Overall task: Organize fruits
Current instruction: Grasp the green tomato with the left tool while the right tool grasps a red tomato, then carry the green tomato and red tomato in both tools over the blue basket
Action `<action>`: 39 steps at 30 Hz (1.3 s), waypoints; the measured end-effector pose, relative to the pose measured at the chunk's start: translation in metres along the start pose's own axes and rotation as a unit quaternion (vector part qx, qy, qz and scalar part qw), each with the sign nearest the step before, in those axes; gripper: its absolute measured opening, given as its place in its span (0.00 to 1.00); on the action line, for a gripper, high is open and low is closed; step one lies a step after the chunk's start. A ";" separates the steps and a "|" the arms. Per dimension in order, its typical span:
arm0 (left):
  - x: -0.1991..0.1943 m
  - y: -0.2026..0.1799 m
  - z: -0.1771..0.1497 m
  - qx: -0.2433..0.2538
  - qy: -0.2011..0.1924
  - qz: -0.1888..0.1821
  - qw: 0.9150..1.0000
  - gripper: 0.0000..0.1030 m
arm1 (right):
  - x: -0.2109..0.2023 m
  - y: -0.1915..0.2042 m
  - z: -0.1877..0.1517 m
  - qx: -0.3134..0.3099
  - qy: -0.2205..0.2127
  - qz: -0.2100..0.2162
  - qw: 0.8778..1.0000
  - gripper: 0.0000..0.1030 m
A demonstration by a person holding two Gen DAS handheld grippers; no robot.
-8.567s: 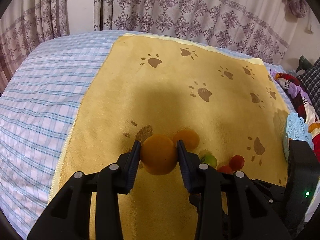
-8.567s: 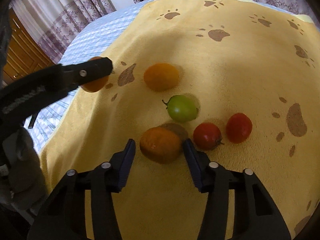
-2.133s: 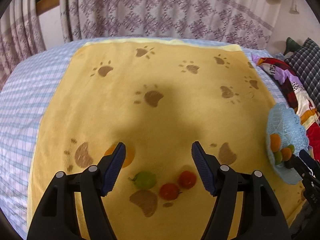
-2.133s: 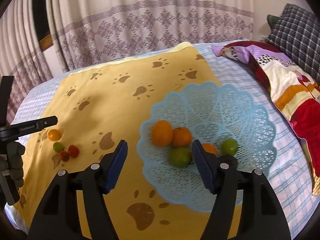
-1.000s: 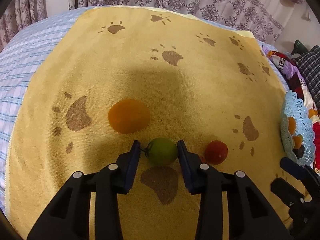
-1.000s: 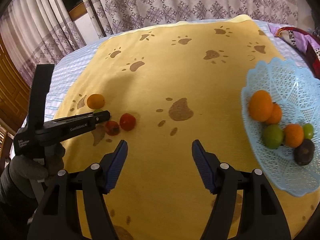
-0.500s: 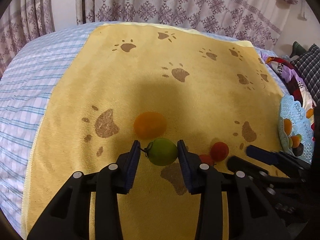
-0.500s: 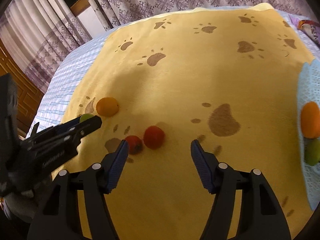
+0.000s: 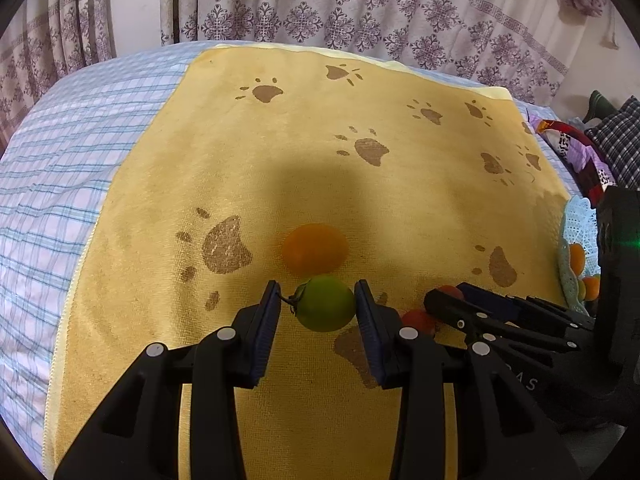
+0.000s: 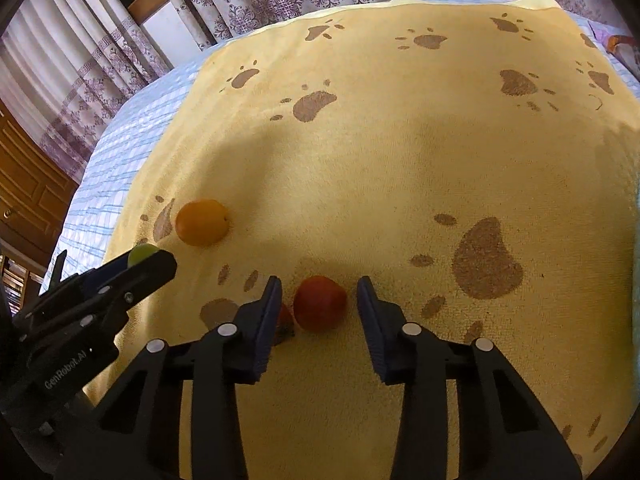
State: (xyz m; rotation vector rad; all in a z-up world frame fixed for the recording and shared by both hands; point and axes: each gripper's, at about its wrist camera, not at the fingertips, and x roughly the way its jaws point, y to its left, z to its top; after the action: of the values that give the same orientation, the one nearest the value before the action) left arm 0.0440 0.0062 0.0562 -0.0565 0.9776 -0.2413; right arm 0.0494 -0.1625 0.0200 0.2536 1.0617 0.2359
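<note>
We have the left tool [image 9: 319, 304] clamped on the green tomato [image 9: 325, 309], just in front of the orange [image 9: 314, 249] on the yellow paw-print blanket [image 9: 320, 160]. Our right tool [image 10: 319, 306] is apart, fingers straddling one red tomato [image 10: 320, 303], not touching; a second red tomato [image 10: 285, 316] sits behind its left finger.

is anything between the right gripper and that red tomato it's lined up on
Nothing visible. The red tomato sits in the open gap of the right gripper, with neither finger touching it. A second red tomato lies just outside the left finger, close enough to get nudged.
</note>
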 end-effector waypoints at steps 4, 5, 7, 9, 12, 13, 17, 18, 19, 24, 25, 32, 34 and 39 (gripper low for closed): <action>0.000 -0.001 0.000 0.001 0.001 0.000 1.000 0.37 | -0.003 -0.003 -0.003 -0.001 0.001 0.008 1.000 0.26; 0.000 -0.001 0.000 0.001 0.000 0.000 1.000 0.37 | -0.004 -0.004 -0.004 0.000 0.000 0.010 1.000 0.26; -0.001 -0.002 0.000 0.002 -0.001 0.000 1.000 0.37 | -0.006 -0.005 -0.005 0.003 0.000 0.012 1.000 0.26; -0.002 -0.002 0.000 0.002 -0.003 0.000 1.000 0.37 | -0.009 -0.006 -0.006 0.006 -0.003 0.012 1.000 0.26; -0.005 -0.003 0.000 0.003 -0.006 -0.001 1.000 0.37 | -0.019 -0.010 -0.006 0.013 -0.013 0.012 1.000 0.26; -0.006 -0.003 0.001 0.003 -0.007 -0.001 1.000 0.37 | -0.022 -0.012 -0.006 0.016 -0.015 0.012 1.000 0.26; -0.009 -0.008 0.002 0.007 -0.011 -0.004 1.000 0.37 | -0.037 -0.023 -0.003 0.028 -0.029 0.009 0.999 0.26; -0.010 -0.010 0.002 0.008 -0.012 -0.004 1.000 0.37 | -0.042 -0.026 -0.003 0.032 -0.033 0.008 0.999 0.26; -0.011 -0.011 0.002 0.010 -0.012 -0.005 1.000 0.37 | -0.046 -0.029 -0.003 0.035 -0.037 0.007 0.999 0.26; -0.016 -0.022 0.004 0.020 -0.015 -0.010 1.000 0.37 | -0.063 -0.042 -0.004 0.047 -0.051 0.002 0.998 0.26; -0.016 -0.024 0.004 0.023 -0.016 -0.011 1.000 0.37 | -0.066 -0.044 -0.005 0.050 -0.053 0.000 0.997 0.26; -0.020 -0.046 0.005 0.043 -0.020 -0.021 0.999 0.37 | -0.091 -0.061 -0.012 0.063 -0.074 -0.008 0.995 0.26; -0.021 -0.054 0.005 0.050 -0.020 -0.024 0.998 0.37 | -0.098 -0.067 -0.013 0.066 -0.080 -0.010 0.995 0.26; -0.024 -0.072 0.005 0.067 -0.022 -0.033 0.997 0.37 | -0.116 -0.082 -0.019 0.076 -0.092 -0.017 0.993 0.26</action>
State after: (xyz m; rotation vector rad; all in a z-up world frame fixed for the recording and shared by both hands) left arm 0.0225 -0.0582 0.0898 0.0276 0.9145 -0.3646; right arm -0.0154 -0.2740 0.0810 0.3869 0.9006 0.0989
